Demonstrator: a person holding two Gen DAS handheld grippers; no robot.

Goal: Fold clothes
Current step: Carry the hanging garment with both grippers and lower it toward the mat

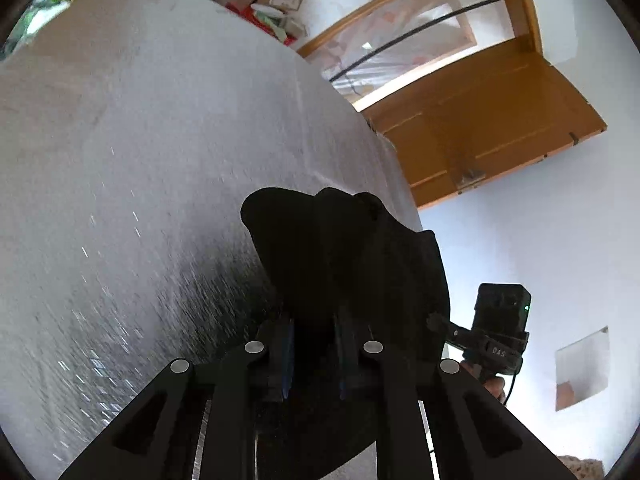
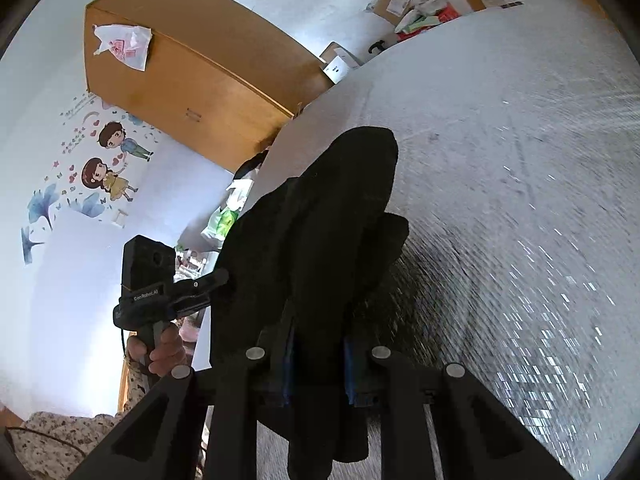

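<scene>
A black garment [image 1: 344, 256] hangs bunched between both grippers above a grey-white woven surface [image 1: 140, 160]. My left gripper [image 1: 314, 352] is shut on one part of the black cloth, which bulges past its fingers. My right gripper [image 2: 318, 360] is shut on another part of the same garment [image 2: 320, 232], which stands up in folds ahead of its fingers. The right gripper shows in the left wrist view [image 1: 494, 332] at the lower right, beside the cloth. The left gripper shows in the right wrist view [image 2: 160, 292] at the left, held by a hand.
The grey-white surface [image 2: 500, 160] fills most of both views. A wooden cabinet [image 2: 192, 80] and wooden window frame [image 1: 480, 120] stand beyond it. Boxes and packets [image 1: 276, 4] lie at its far end. A speckled cloth [image 2: 60, 440] lies at the lower left.
</scene>
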